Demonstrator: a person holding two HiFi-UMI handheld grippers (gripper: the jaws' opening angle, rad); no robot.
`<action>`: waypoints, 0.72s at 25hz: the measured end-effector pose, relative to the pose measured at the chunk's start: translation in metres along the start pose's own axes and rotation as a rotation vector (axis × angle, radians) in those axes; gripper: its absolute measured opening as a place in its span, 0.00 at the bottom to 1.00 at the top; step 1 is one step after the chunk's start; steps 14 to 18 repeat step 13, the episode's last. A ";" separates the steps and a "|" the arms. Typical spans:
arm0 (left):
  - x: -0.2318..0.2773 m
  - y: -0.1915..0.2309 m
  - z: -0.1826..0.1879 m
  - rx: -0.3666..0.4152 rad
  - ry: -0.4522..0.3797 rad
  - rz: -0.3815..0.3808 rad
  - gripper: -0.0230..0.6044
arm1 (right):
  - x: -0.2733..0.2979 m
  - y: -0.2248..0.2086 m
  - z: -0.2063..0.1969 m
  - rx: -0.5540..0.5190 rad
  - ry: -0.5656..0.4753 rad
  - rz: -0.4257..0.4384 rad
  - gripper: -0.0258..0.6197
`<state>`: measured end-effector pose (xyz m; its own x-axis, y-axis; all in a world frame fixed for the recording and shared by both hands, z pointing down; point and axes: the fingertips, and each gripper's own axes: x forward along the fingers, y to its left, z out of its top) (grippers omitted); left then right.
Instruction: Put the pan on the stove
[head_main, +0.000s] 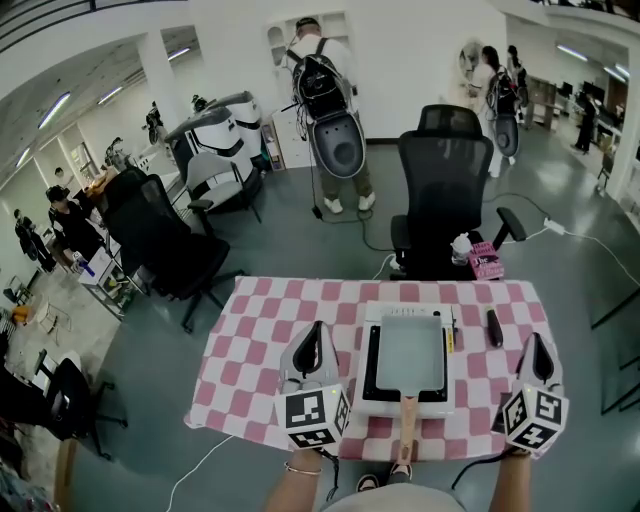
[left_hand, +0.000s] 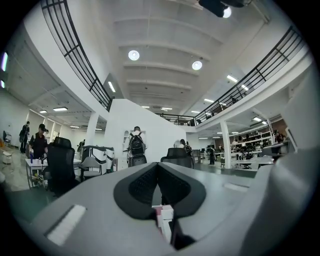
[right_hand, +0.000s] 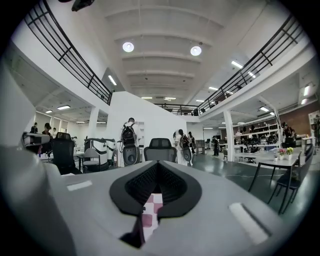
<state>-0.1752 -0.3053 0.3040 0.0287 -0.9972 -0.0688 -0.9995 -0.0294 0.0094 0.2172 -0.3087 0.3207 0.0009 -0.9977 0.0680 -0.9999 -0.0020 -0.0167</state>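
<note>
Pink and white squares cover the table cloth, and both tools are held low over it, pointing away from the person. The left gripper has its two dark fingers pressed together at the tips, with nothing held between them. The right gripper is the same: its fingers meet at the tips and hold nothing, and only a bit of the checked cloth shows through the small gap below them. The pan is square and grey, and it sits flat on top of the white stove. It lies between the two grippers, just to the right of the left fingers and well to the left of the right fingers. Neither gripper touches it. Its wooden handle sticks out toward the person, past the stove's near edge. A black stick lies on the cloth near the right fingertips, a little to their left. Beyond both sets of fingers, past the table's far edge, stands a black chair with a pink box on its seat.
</note>
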 end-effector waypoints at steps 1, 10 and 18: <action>0.000 -0.001 -0.001 -0.001 0.003 -0.001 0.03 | 0.000 0.000 0.000 -0.001 0.001 0.001 0.05; 0.001 -0.002 -0.007 -0.013 0.020 0.002 0.03 | 0.003 -0.002 -0.002 0.000 0.003 0.008 0.05; 0.001 -0.002 -0.008 -0.011 0.027 -0.001 0.03 | 0.003 -0.001 -0.002 0.006 0.004 0.009 0.05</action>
